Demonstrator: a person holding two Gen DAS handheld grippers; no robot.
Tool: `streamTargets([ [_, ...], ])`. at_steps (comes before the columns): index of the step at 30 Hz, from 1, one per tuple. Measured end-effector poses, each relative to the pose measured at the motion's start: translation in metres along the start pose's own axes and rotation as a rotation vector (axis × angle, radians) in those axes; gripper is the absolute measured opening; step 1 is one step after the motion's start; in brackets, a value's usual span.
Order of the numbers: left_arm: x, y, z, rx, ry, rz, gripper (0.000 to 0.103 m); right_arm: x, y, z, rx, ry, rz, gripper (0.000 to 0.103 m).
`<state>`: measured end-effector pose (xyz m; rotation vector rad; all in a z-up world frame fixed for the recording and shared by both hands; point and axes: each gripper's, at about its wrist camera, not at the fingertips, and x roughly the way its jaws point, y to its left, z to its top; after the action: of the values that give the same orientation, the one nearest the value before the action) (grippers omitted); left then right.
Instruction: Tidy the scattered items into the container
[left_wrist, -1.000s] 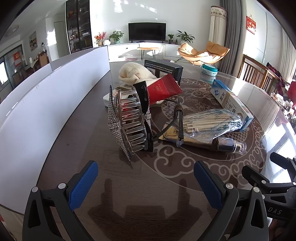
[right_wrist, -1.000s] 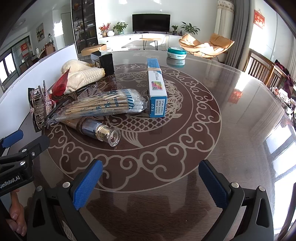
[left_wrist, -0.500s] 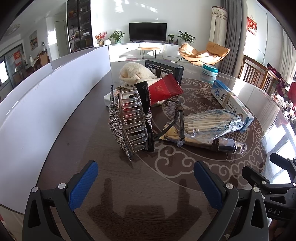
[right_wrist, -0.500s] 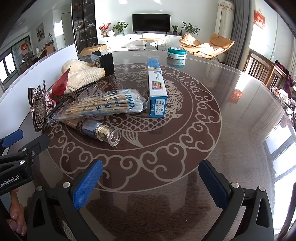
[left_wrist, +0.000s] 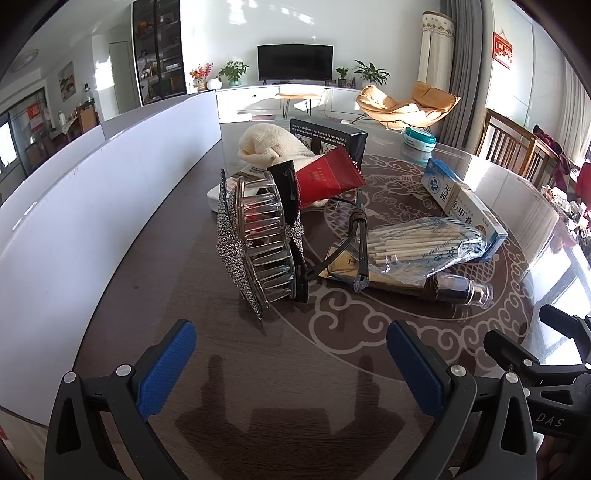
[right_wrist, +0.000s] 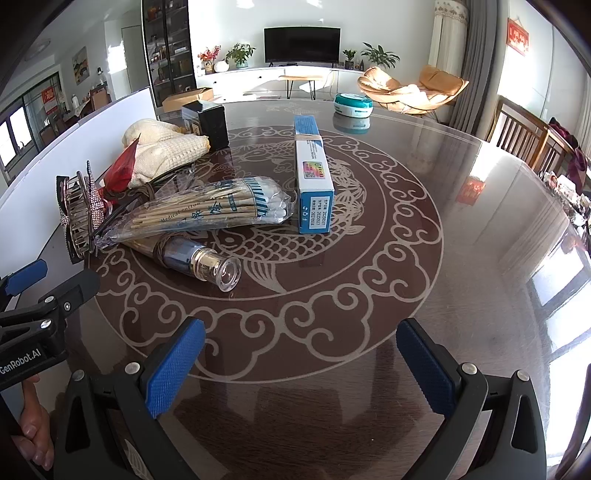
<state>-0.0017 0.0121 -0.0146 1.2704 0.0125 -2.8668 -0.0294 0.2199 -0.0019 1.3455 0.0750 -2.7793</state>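
Left wrist view: white container wall (left_wrist: 110, 184) beside the scattered items — nothing visible inside it.
Hair clip (left_wrist: 258, 243), cotton swabs (right_wrist: 207, 214) and blue box (right_wrist: 312, 173) lie on the patterned glass table (right_wrist: 369, 295); left gripper (left_wrist: 291, 354) and right gripper (right_wrist: 301, 350) hover with jaws apart, empty — living room behind.

Left tongs (left_wrist: 291, 356) and right tongs (right_wrist: 301, 356) both wide apart, side by side, empty.

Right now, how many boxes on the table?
2. A long blue-and-white carton lies at the centre of the table beside the swab bag; a black box stands farther back by the cream cloth. Others may be hidden under the pile.
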Motion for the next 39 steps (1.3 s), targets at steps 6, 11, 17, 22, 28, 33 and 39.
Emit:
streamTargets([
  [6, 0.000, 0.000, 0.000, 0.000, 0.001, 0.000, 0.103, 0.000, 0.000, 0.000, -0.003, 0.002, -0.001, 0.103],
  [11, 0.001, -0.001, 0.000, 0.005, 0.004, 0.005, 0.103, 0.000, 0.000, 0.000, 0.003, 0.003, 0.003, 0.103],
  [17, 0.001, -0.001, 0.001, 0.003, 0.005, 0.009, 0.103, -0.001, -0.001, -0.001, 0.006, 0.004, 0.004, 0.103],
  [22, 0.002, 0.000, 0.001, 0.003, 0.010, 0.010, 0.103, -0.001, -0.002, -0.001, 0.006, 0.006, 0.008, 0.103],
  [28, 0.002, 0.005, 0.001, -0.019, 0.015, 0.000, 0.103, 0.000, -0.002, -0.001, 0.007, 0.013, 0.013, 0.103],
  [33, 0.006, 0.014, -0.002, -0.008, 0.065, 0.004, 0.103, 0.002, -0.003, -0.002, 0.010, 0.024, 0.027, 0.103],
  [39, 0.008, 0.032, -0.006, -0.034, 0.106, -0.011, 0.103, 0.002, -0.004, -0.002, 0.017, 0.034, 0.039, 0.103],
])
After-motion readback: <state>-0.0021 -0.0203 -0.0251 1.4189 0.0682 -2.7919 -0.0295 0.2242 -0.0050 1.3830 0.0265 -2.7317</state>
